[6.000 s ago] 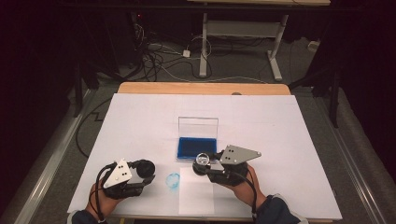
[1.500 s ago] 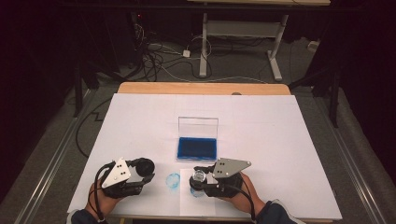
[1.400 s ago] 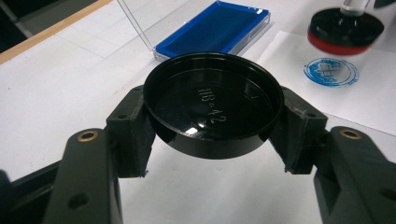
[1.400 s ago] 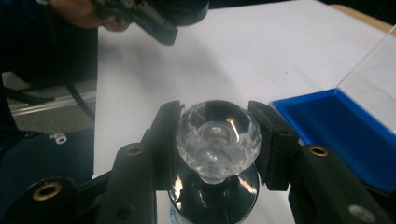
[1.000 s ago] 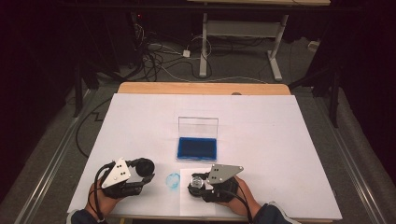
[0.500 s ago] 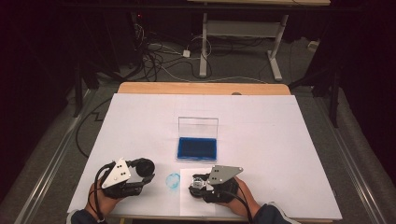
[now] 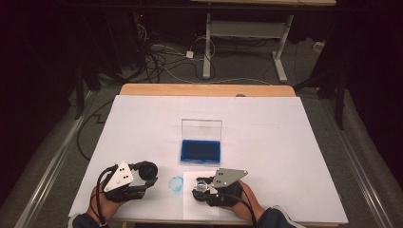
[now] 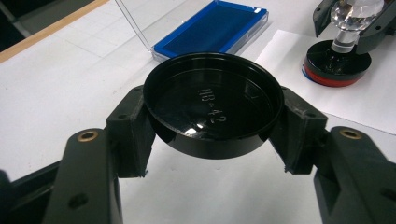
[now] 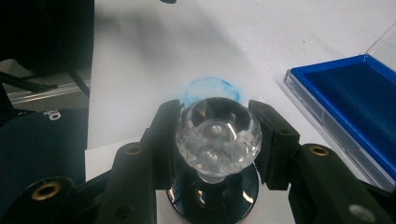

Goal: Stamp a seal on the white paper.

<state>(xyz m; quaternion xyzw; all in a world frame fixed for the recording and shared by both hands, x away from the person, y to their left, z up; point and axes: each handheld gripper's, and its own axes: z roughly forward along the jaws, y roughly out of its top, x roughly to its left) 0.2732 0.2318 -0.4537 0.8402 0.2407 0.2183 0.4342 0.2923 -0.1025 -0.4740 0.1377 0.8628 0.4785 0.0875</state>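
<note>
Stamp (image 9: 217,140) with a faceted clear knob and round black base, standing upright on a white paper sheet (image 8: 373,100) near the front edge of the bench (image 7: 285,123); red band around the base in the left gripper view. Knob pinched from both sides by the right claw (image 9: 217,135), jaws drawn in tight against the glass. Just beyond the stamp, a pale blue round print (image 7: 176,183) on the white surface, between the two hands. To its left, round black cap (image 8: 214,109), hollow side toward the camera with raised lettering inside, clamped at its rim in the left claw (image 8: 214,135), clear of the bench top. Farther back, ink pad case (image 7: 201,149) with blue pad, clear lid standing upright. Behind the bench, cables (image 7: 161,57) on the floor.
</note>
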